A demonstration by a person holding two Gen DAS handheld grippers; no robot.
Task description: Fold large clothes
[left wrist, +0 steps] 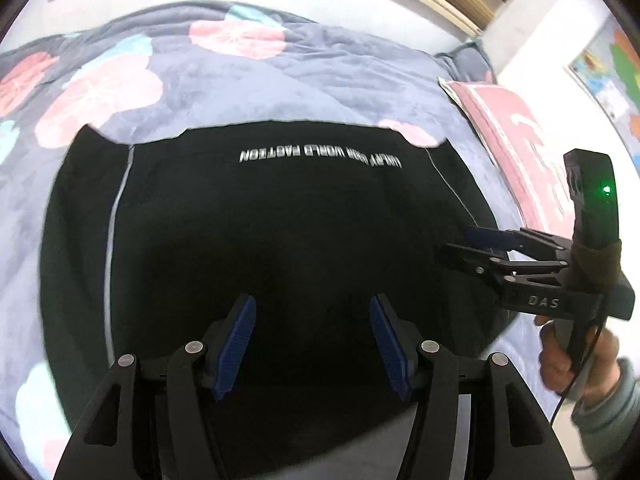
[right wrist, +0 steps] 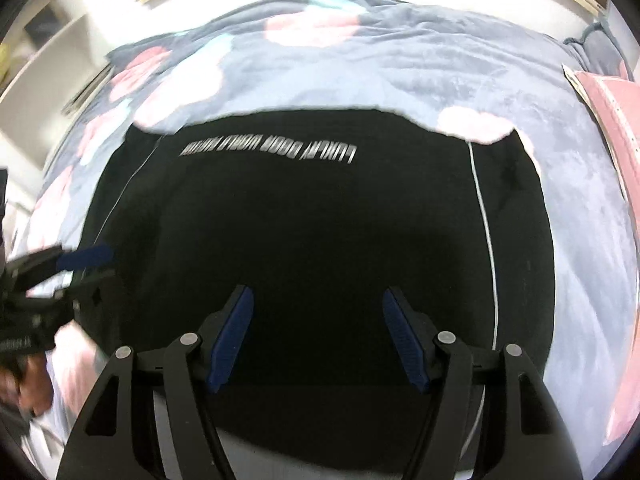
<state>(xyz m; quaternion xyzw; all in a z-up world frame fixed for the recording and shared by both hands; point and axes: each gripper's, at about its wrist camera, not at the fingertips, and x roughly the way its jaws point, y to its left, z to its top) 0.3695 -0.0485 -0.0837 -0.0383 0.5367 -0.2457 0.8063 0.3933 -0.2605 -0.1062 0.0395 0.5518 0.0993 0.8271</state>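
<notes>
Blurred white lettering [right wrist: 267, 148] on garment [right wrist: 320, 240]

The garment [left wrist: 280, 240] lies spread on the blanket [left wrist: 248, 88], which covers the bed. Both grippers hang above its near part, the left gripper [left wrist: 312, 340] left of the right gripper [right wrist: 316, 332]. A pillow [left wrist: 520, 148] lies beside the garment's right edge.

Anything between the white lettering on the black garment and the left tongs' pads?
Nothing: in the left wrist view only bare black garment runs from the lettering down to the open left tongs.
</notes>
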